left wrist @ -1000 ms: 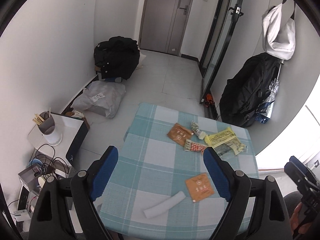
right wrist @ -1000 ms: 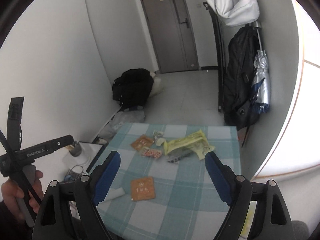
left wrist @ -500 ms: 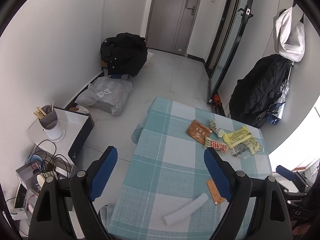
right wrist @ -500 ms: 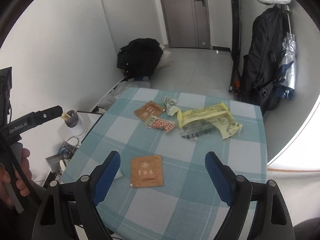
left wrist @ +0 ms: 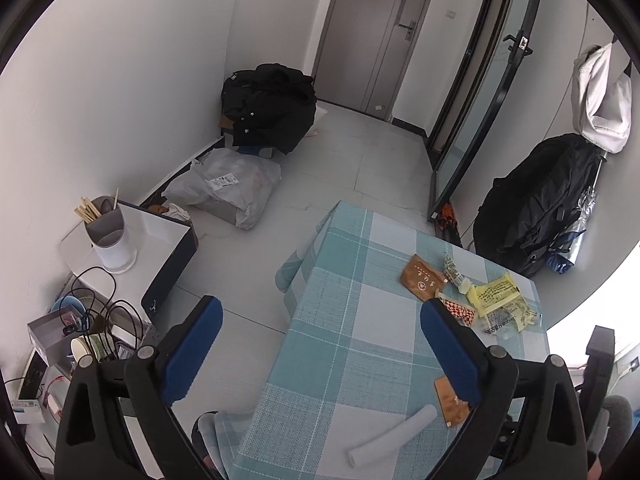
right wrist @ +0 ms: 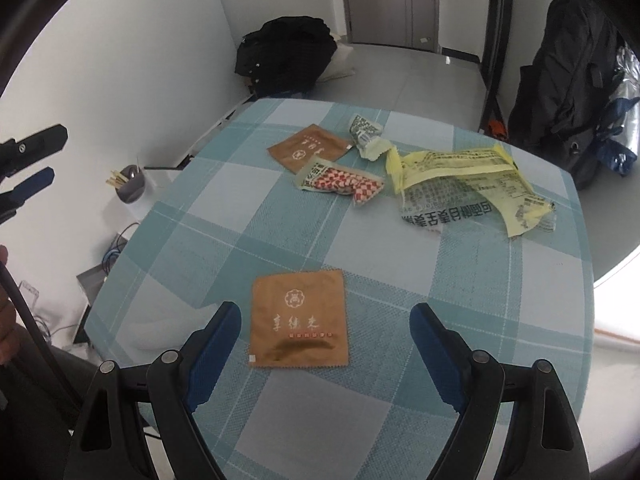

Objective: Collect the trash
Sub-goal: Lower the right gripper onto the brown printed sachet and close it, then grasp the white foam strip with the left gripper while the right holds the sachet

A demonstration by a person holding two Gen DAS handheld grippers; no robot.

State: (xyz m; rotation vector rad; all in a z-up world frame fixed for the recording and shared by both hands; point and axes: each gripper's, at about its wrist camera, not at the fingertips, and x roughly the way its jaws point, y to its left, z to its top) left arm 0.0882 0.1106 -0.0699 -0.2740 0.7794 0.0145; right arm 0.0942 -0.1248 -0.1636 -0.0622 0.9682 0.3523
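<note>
A: Right gripper state?

B: Jaws are seen spread wide above the table, nothing gripped. A brown square sachet is framed between the blue pads, lying flat on the teal checked cloth, pads not touching it.

A: Left gripper?

B: Jaws are opening, already very wide, nothing between them but cloth and floor. It is held over the table's left edge. Its right pad partly covers the same brown sachet in that view.

A: Rest of the trash?

B: All located on the table. A white rolled tube of paper is seen near the front edge, just beside the brown sachet. At the far side a cluster is noted: a second brown sachet, a red-and-white checked wrapper overlapping its corner, a small crumpled white-green wrapper just behind, and a torn yellow printed bag with clear film to the right. The cluster is well apart from the near sachet.

A: Anything off-table?

B: A grey cup holding chopsticks is seen on a white box at left, tangled cables below it. A black jacket pile and a grey parcel bag are on the floor. A black backpack is hung at right. Part of a hand is visible at the left edge of the right view.
</note>
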